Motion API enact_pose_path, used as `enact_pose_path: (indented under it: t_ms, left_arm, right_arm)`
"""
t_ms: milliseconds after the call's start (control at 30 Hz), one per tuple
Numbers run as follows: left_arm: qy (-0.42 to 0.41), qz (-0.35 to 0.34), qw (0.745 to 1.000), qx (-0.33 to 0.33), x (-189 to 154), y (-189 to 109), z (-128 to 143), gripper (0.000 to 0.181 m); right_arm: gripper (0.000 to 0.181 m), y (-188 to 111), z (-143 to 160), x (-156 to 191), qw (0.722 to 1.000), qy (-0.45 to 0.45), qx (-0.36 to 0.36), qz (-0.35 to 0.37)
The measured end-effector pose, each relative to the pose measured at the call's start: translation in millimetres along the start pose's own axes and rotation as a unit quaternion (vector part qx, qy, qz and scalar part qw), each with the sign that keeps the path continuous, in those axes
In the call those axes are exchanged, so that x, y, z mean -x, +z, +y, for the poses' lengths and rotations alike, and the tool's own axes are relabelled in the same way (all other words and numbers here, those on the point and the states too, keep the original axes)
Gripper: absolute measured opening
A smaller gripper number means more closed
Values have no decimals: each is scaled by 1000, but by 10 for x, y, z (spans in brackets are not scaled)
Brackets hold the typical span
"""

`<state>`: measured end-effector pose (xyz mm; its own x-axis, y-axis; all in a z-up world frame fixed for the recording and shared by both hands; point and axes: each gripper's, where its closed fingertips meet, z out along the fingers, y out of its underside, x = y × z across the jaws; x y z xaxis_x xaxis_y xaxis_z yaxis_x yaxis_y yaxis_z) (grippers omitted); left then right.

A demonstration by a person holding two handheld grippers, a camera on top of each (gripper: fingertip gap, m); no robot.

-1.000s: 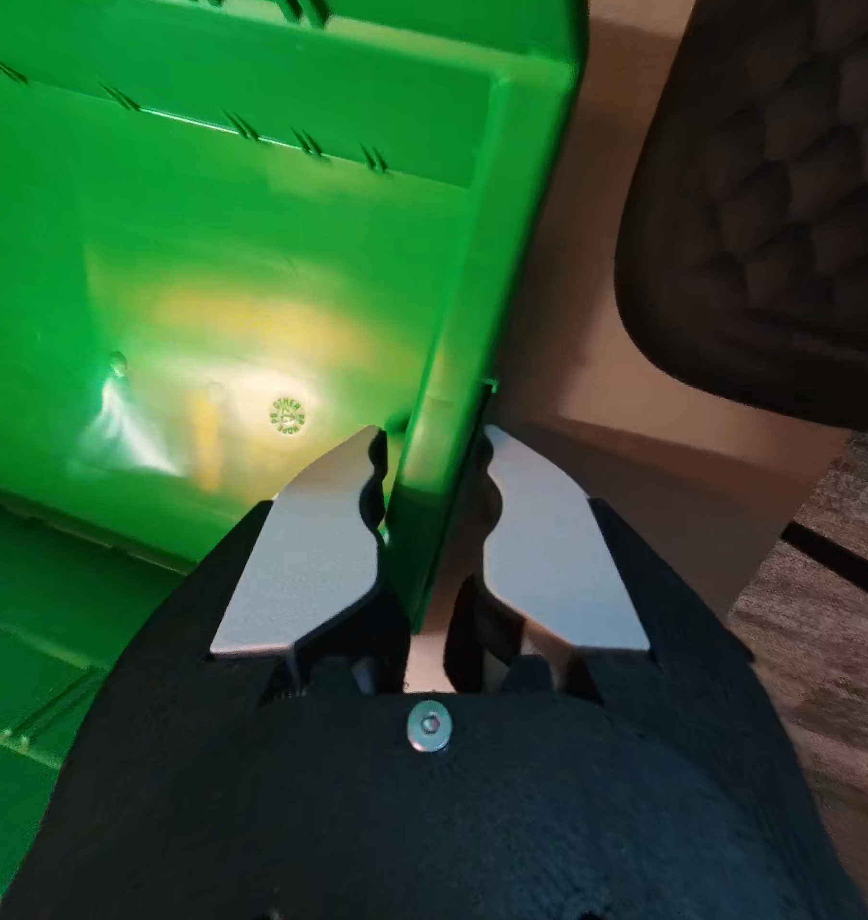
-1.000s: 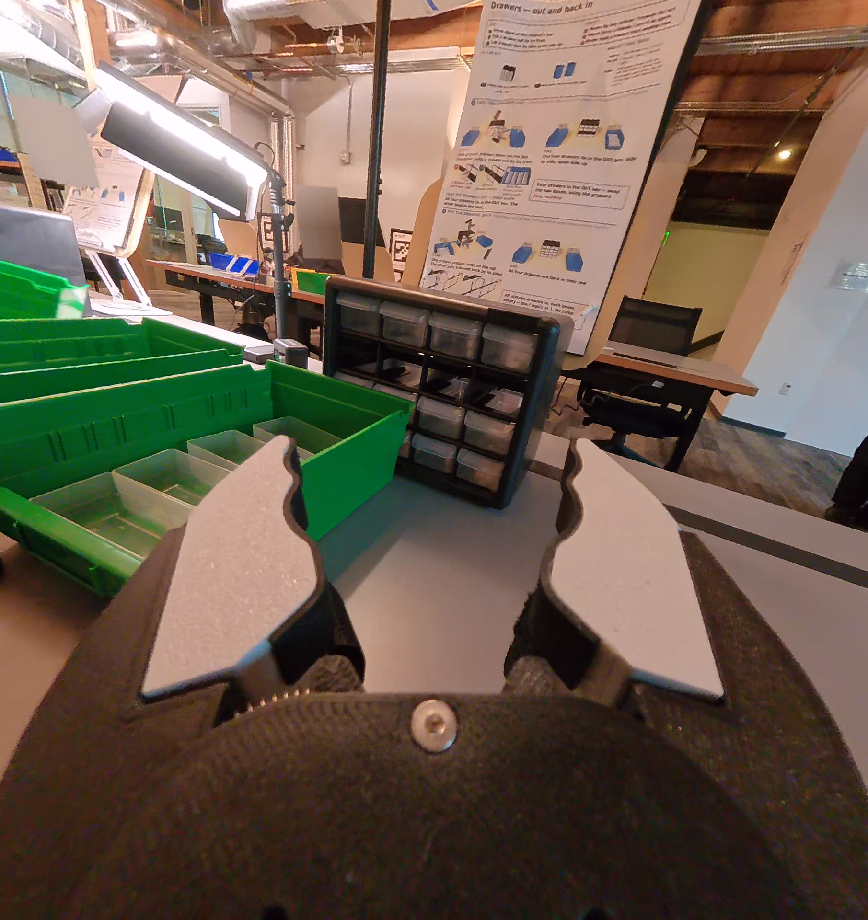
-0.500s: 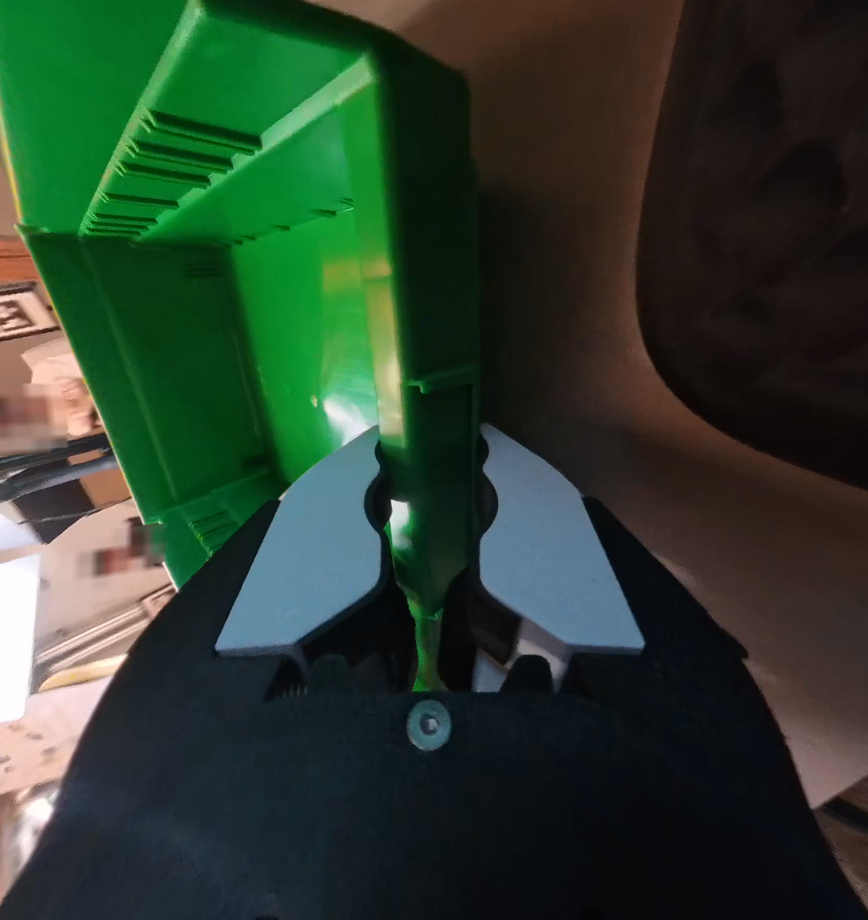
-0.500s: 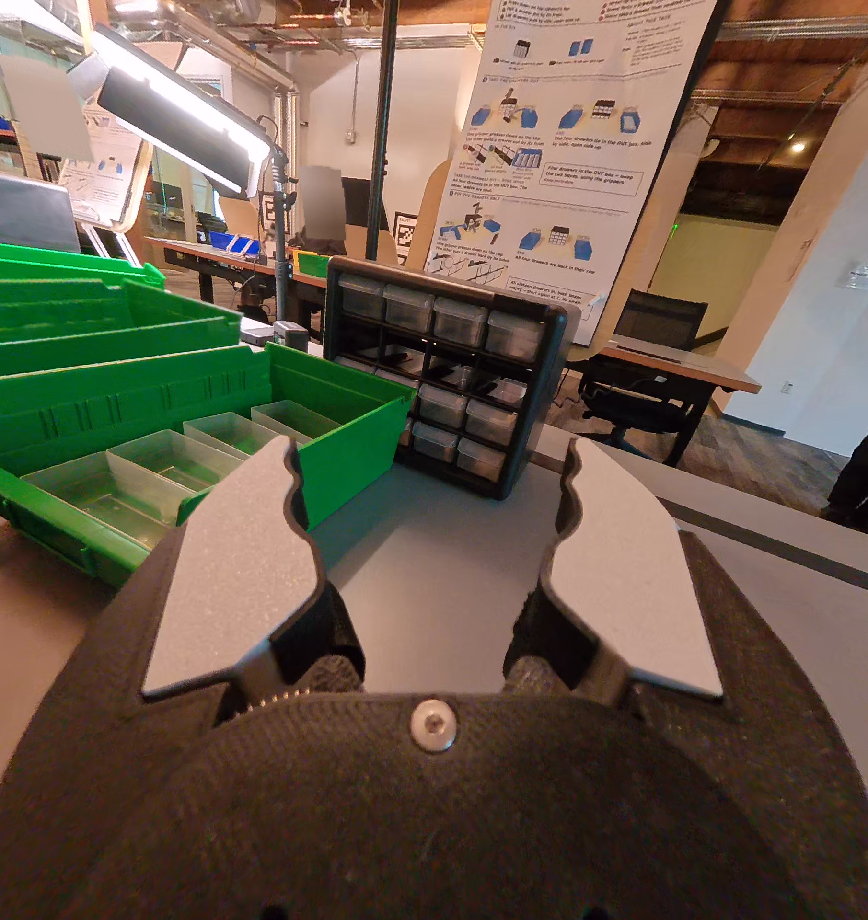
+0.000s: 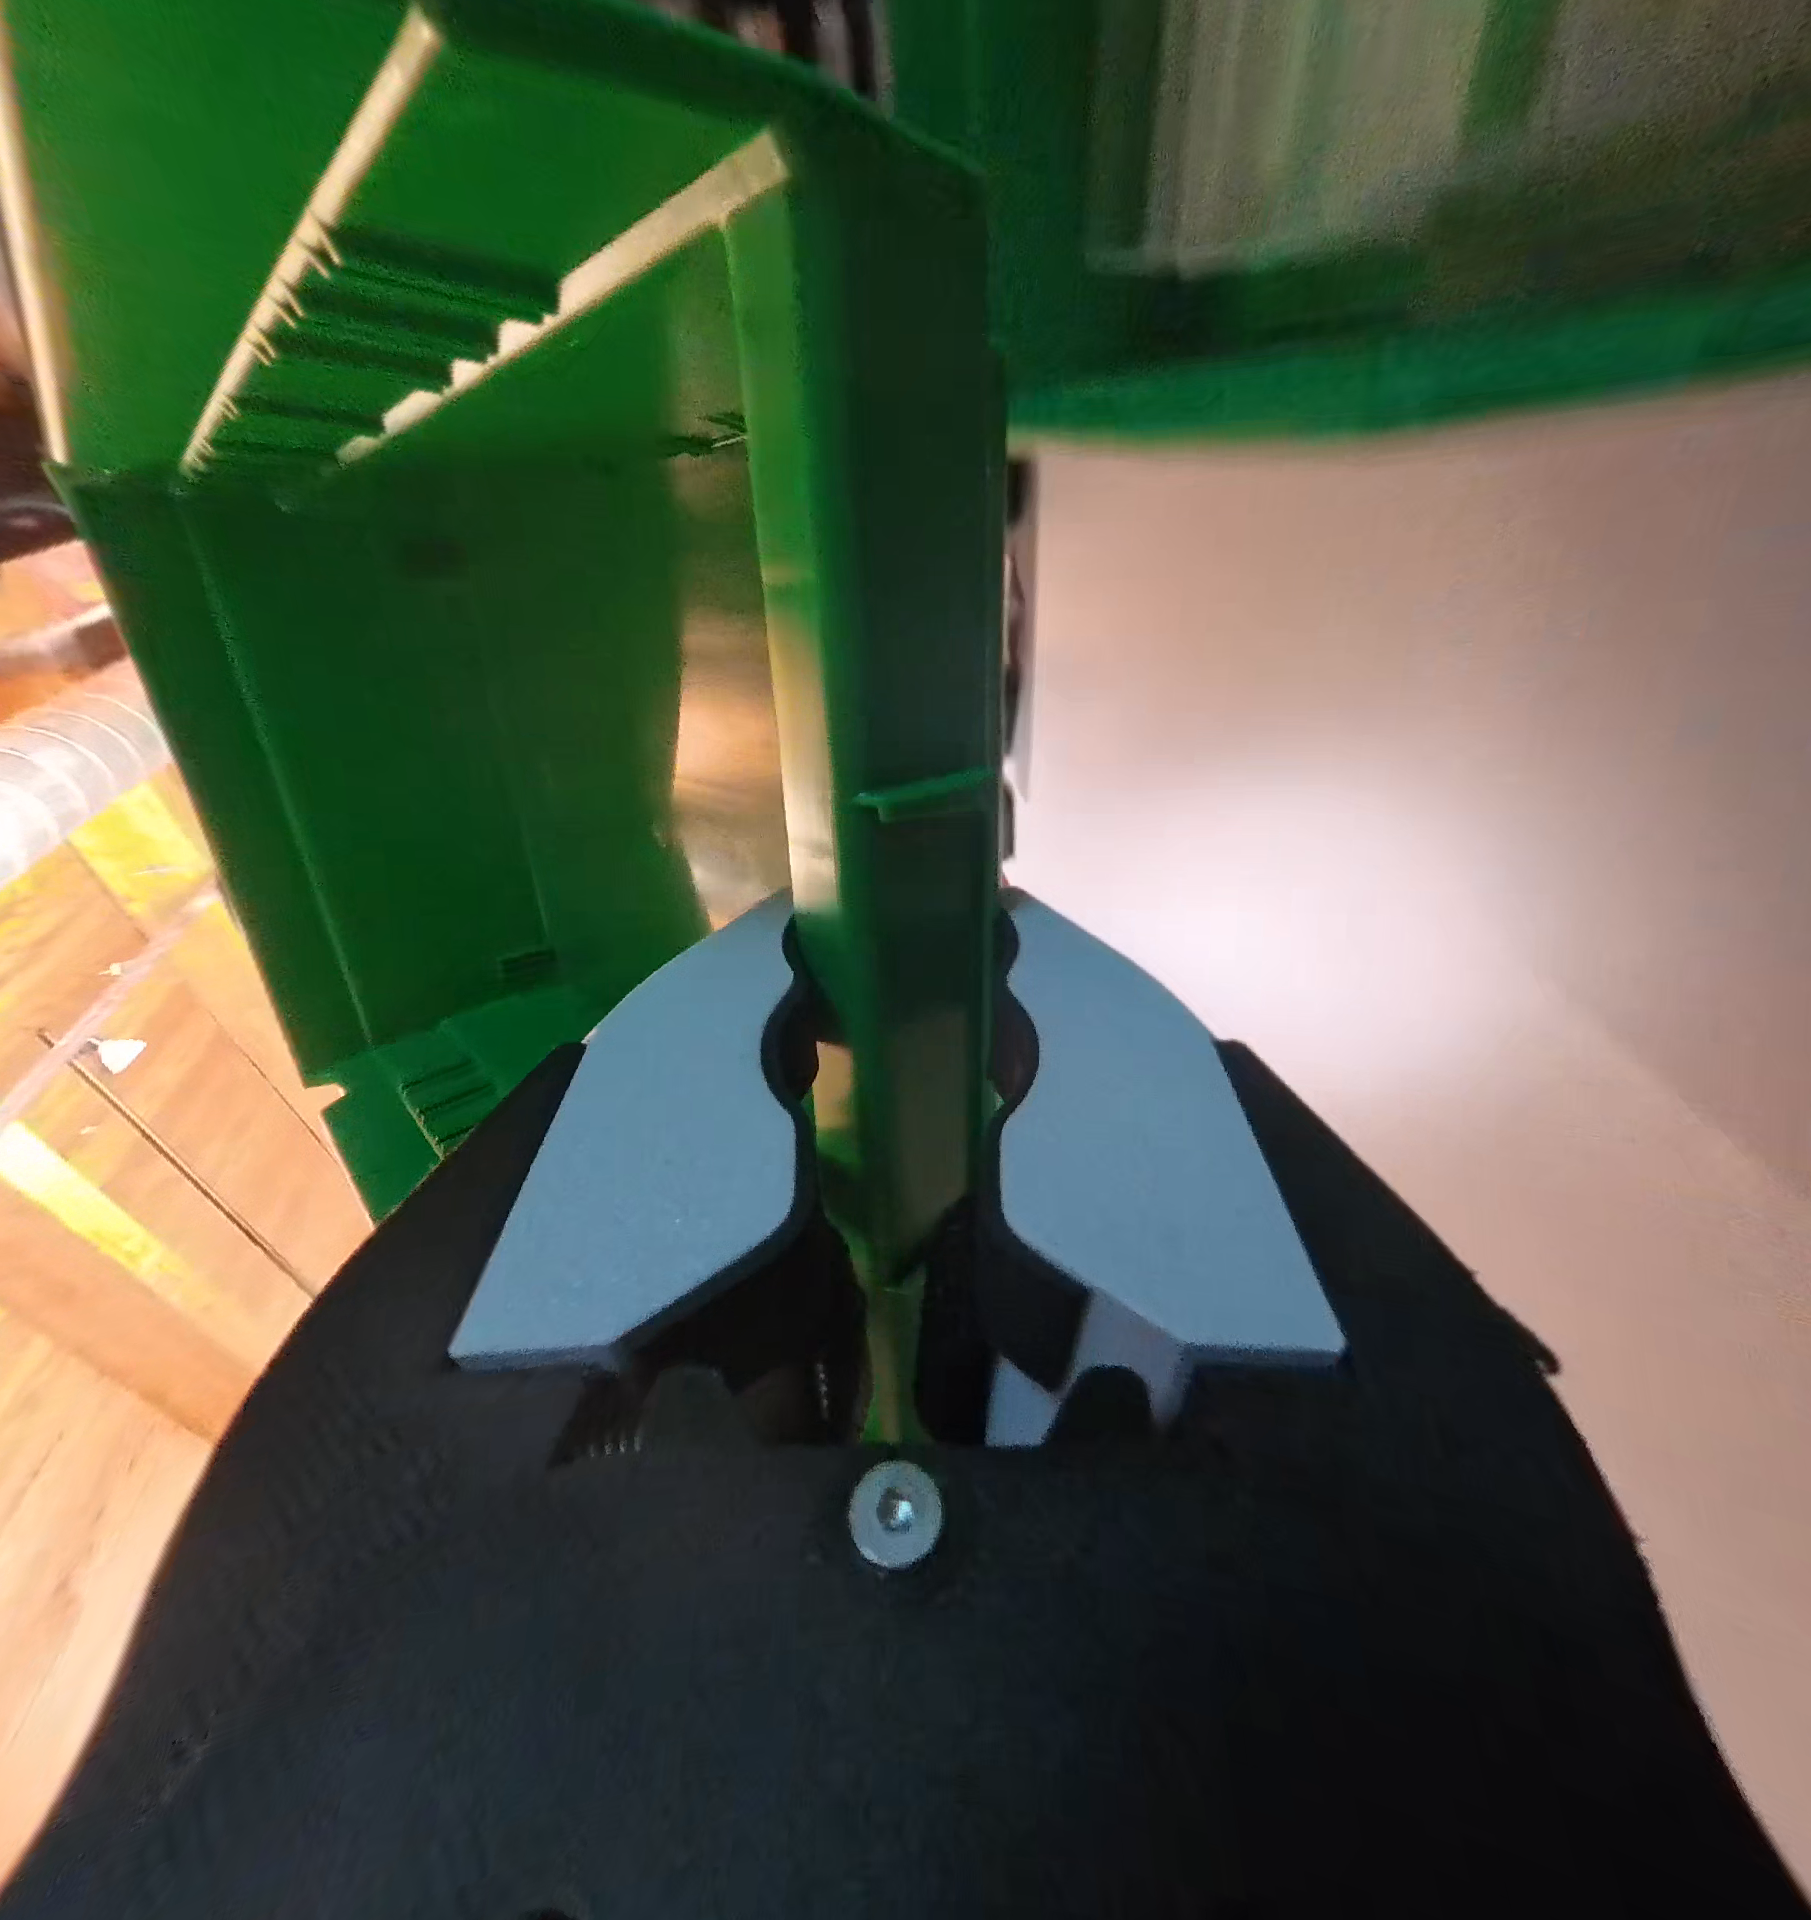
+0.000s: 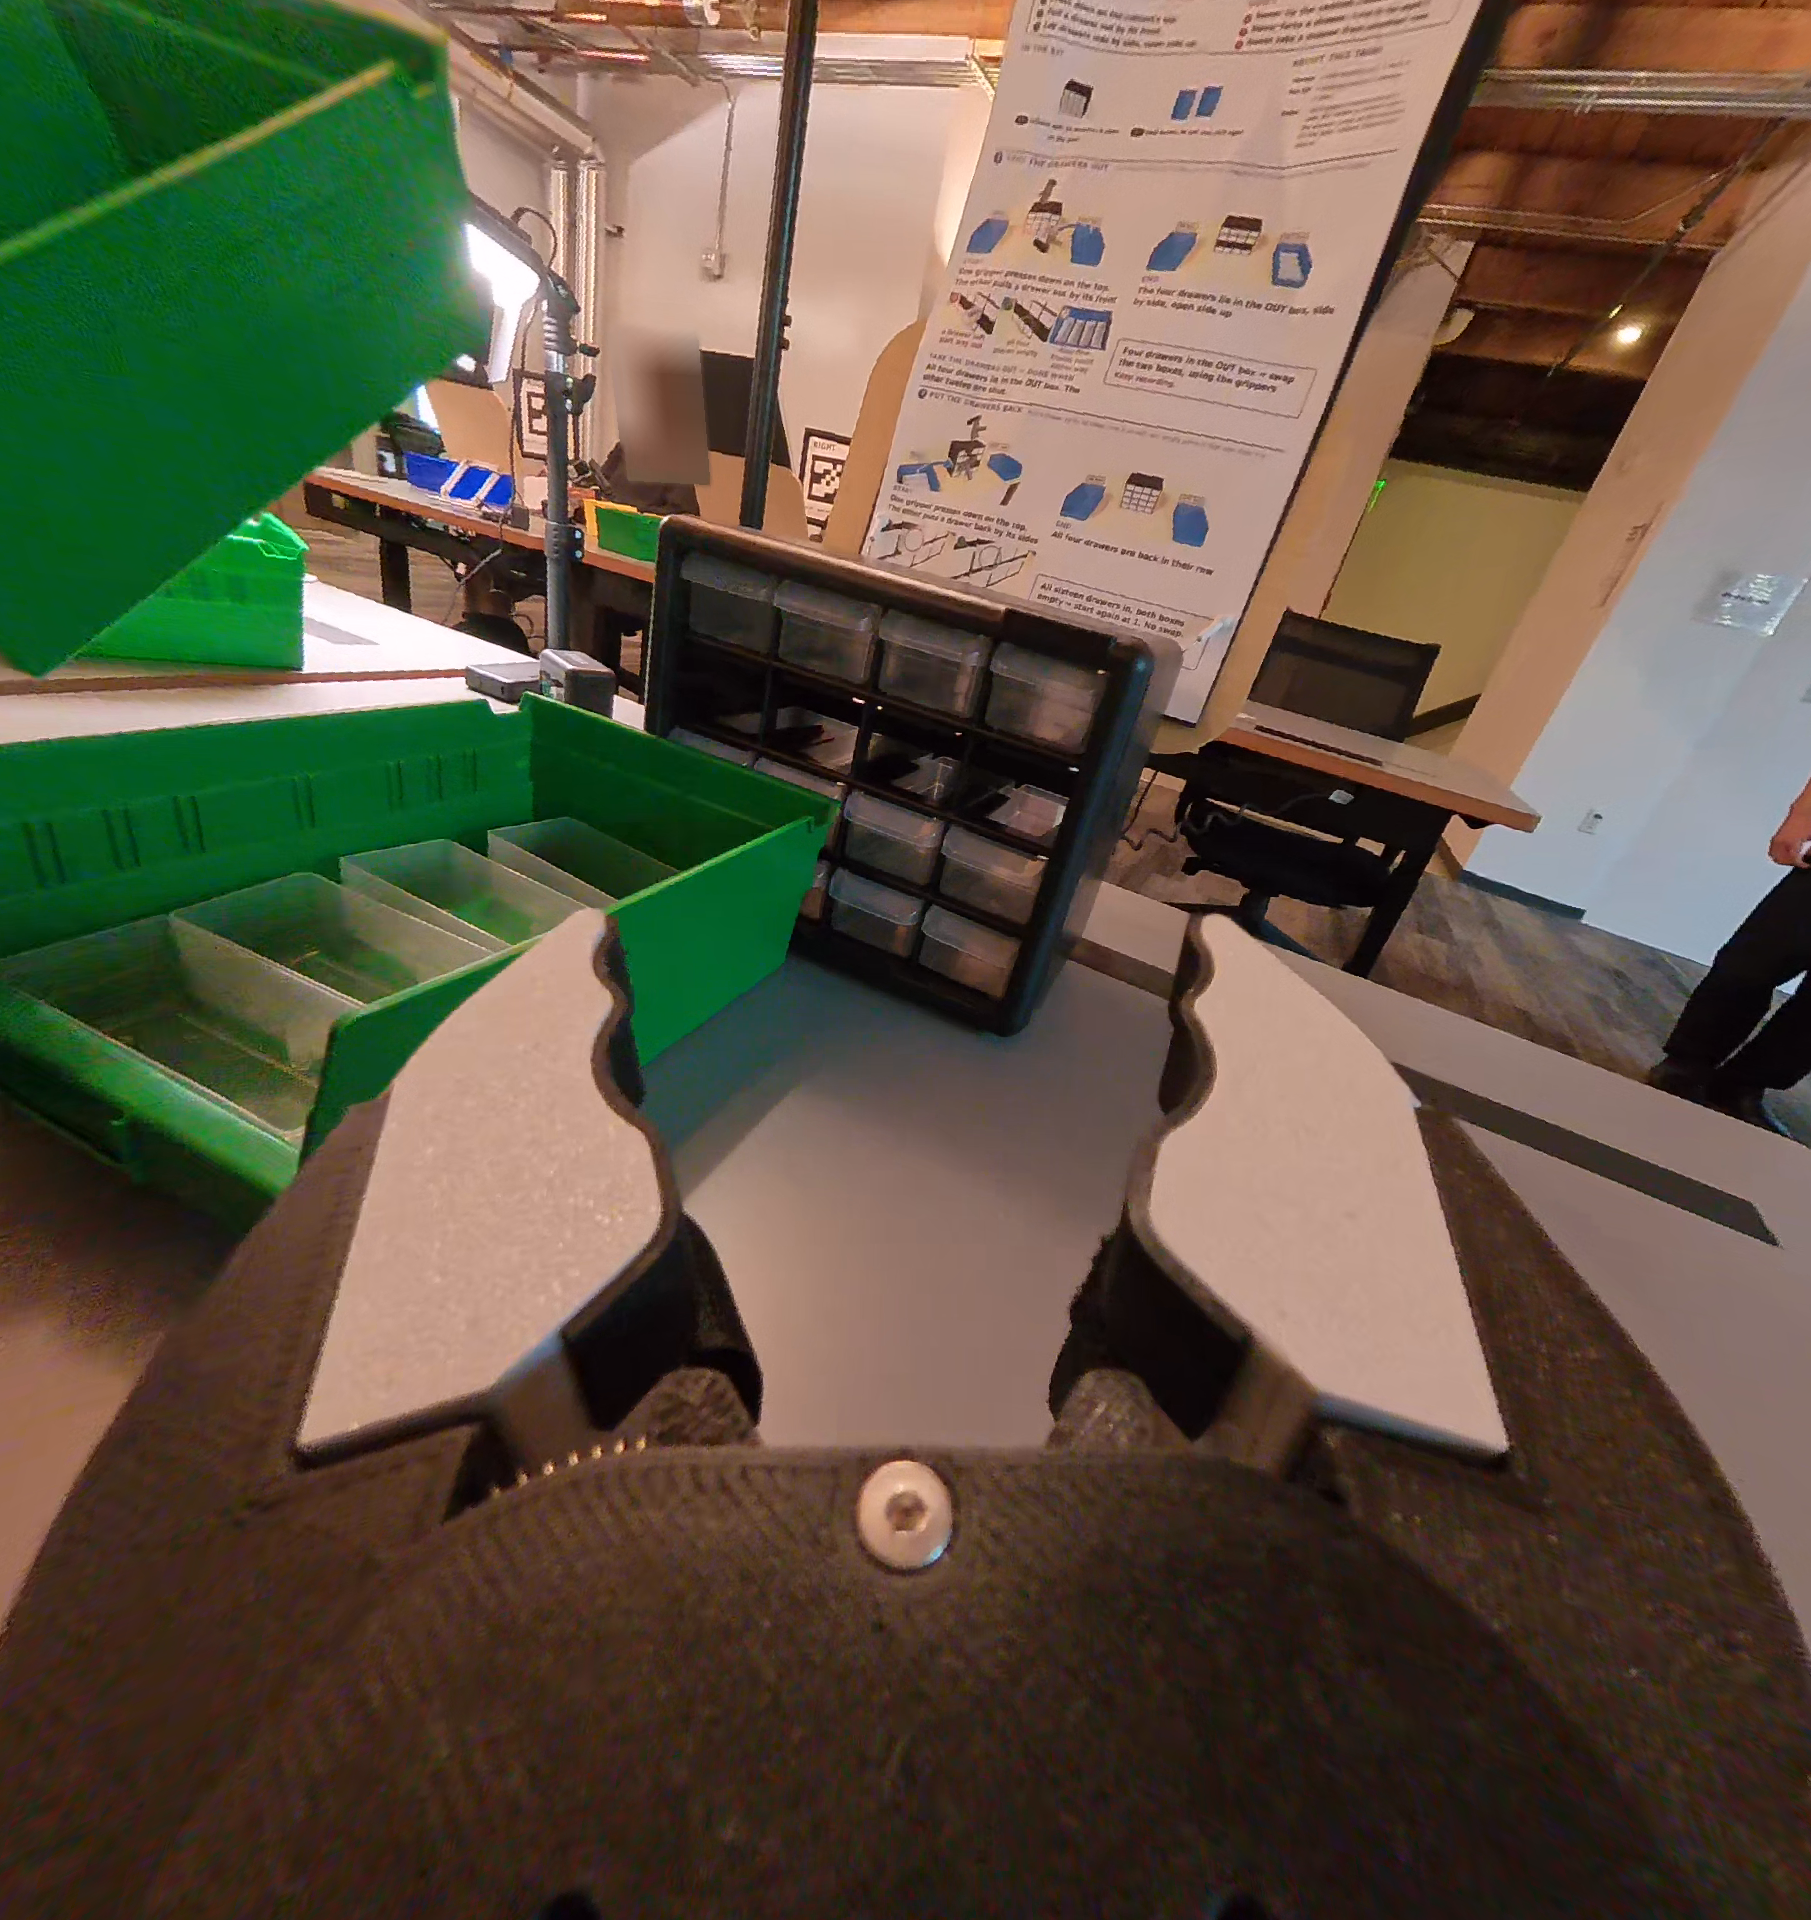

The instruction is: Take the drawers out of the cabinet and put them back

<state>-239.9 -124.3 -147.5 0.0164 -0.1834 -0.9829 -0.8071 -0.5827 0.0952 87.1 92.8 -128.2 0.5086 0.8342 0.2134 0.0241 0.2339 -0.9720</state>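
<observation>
Gripping one lifted green bin (image 5: 880,644) by its wall, left tool (image 5: 896,1023); right tool (image 6: 901,1081) released above grey tabletop (image 6: 911,1164); second bin (image 6: 714,925) holding four clear drawers (image 6: 329,935); one cabinet (image 6: 1077,810).

Left wrist view is motion-blurred toward its edges, with warm glare on the green bin (image 5: 880,623) and table (image 5: 1400,831). Right wrist view is sharp, evenly lit, bowed by wide-angle distortion.

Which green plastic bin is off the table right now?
The empty green bin at upper left of the right wrist view, tilted in the air; the left gripper clamps its wall. The other green bin sits flat, holding clear drawers.
</observation>
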Motion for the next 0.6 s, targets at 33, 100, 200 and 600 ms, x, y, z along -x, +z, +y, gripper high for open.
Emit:
enact_pose_path:
  t_ms: [33,100,200,600]
  left_arm:
    - [-5,-8,1000,-13,60,-20,-161,29]
    - [-15,-21,999,-38,140,-44,-501,29]
    - [-20,-32,996,-78,181,-60,-1036,29]
    - [-33,47,965,-256,-36,-288,-3218,30]
  right_arm:
    - [99,-10,-7,-18,1000,-1,-1,3]
    - [99,-38,-30,-69,1000,-5,-5,10]
    - [99,-110,-84,-194,999,-18,-11,31]
    - [93,-747,-414,-1027,985,-25,-63,160]
